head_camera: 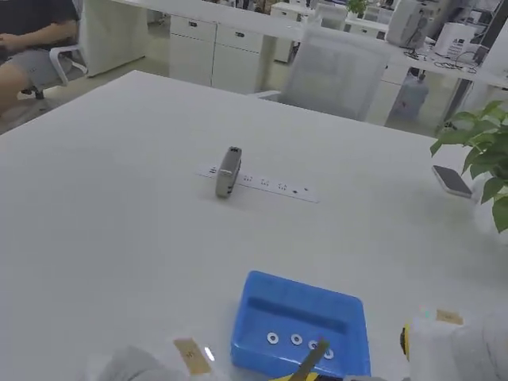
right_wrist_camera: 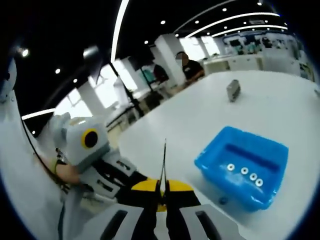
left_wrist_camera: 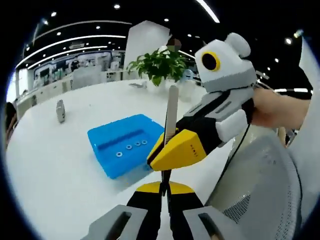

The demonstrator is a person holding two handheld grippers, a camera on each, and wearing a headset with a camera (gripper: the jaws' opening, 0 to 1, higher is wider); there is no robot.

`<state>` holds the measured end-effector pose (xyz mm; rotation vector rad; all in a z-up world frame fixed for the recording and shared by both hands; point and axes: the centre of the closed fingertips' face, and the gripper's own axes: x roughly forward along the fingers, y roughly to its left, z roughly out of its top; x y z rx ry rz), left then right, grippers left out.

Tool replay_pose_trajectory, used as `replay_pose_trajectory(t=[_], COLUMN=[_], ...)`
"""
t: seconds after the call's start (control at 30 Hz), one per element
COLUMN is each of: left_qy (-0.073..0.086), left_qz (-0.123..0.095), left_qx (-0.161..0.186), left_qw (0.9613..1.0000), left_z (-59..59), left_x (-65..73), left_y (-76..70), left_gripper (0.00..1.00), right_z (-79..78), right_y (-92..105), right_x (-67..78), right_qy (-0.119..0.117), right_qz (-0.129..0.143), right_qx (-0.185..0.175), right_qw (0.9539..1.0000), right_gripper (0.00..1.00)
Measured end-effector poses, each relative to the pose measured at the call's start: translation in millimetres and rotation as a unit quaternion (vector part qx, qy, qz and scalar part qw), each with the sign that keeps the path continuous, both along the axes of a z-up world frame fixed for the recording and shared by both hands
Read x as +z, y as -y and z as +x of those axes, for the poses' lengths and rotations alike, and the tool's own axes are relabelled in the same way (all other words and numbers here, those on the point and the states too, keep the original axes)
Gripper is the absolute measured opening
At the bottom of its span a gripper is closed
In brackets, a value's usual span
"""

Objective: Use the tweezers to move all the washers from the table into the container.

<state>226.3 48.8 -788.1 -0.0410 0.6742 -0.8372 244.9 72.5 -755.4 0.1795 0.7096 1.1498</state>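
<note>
The table (head_camera: 119,198) held the container (head_camera: 302,290). The left gripper (left_wrist_camera: 165,190) and right gripper (right_wrist_camera: 161,194) were each clamped tight on the tweezers (left_wrist_camera: 171,112). In the head view the tweezers' tip reached over the container, and the rest was cut off below. Four washers (head_camera: 296,340) lay inside the container.

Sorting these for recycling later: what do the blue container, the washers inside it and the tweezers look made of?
Container: likely plastic, with a uniform smooth blue and a rounded moulded rim. Washers: probably metal, seen as small pale silvery rings. Tweezers: seemingly metal, a thin flat grey strip; the finish is unclear.
</note>
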Motion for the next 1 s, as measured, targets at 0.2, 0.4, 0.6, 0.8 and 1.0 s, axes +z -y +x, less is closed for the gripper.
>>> replay_pose_trajectory(t=[0.2,0.4,0.6,0.8,1.0], left_qy=[-0.034,-0.015,0.012,0.023,0.021], left_qz=[-0.034,0.008,0.035,0.044,0.049], left_qx=[-0.007,-0.029,-0.012,0.020,0.043], left_qw=[0.9988,0.9994,0.9992,0.9986,0.9977], left_z=[-4.6,-9.4,-10.6,-22.8,-24.7], left_x=[-6.7,-10.7,2.3,0.7,-8.6], left_y=[-2.3,-14.2,-32.7,-50.0,-57.3], left_gripper=[0.01,0.27,0.32,0.43,0.47], right_z=[-6.7,-5.6,11.5,32.8,42.4], right_y=[-3.0,8.6,19.9,36.3,40.9], right_x=[-4.0,-21.8,-37.3,-45.3,-53.5], right_qy=[0.020,0.116,0.224,0.225,0.172], right_qz=[0.000,-0.074,-0.098,-0.081,-0.059], right_qx=[0.028,0.091,0.090,0.037,0.009], right_qw=[0.9994,0.9863,0.9654,0.9703,0.9832], right_gripper=[0.01,0.02,0.03,0.04,0.04])
